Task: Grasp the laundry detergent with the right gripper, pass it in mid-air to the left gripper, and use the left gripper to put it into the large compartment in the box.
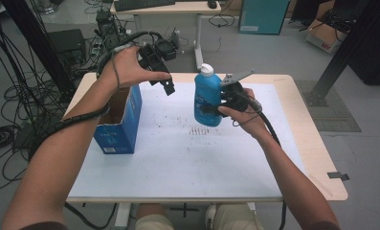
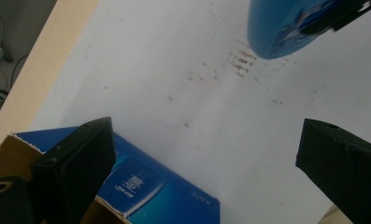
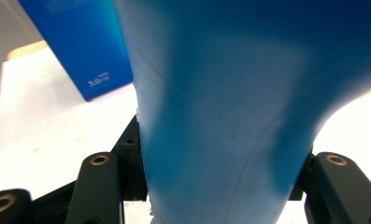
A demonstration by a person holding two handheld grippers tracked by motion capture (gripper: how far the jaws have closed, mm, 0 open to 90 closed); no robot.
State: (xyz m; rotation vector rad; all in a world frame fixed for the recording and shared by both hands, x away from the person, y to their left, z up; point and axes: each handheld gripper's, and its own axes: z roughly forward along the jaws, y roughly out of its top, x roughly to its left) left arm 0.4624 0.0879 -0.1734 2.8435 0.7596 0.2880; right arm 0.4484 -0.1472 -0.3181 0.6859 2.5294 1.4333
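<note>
A blue bottle point(image 1: 207, 98) with a white cap hangs upright above the white table mat, and my right gripper point(image 1: 215, 106) is shut on its body from the right. In the right gripper view the bottle point(image 3: 230, 116) sits squeezed between the two black jaws. An open-topped blue cardboard box point(image 1: 119, 120) stands at the left of the mat. My left gripper point(image 1: 166, 82) is held in the air over the box's far right corner, open, with nothing between its jaws. Its own view looks down past the box point(image 2: 169, 196) at the bottle's base point(image 2: 286, 28).
The white mat point(image 1: 178, 143) covers most of the wooden table point(image 1: 317, 143) and carries a faint brown stain at its middle. Cables, a desk and boxes stand on the floor beyond the far edge.
</note>
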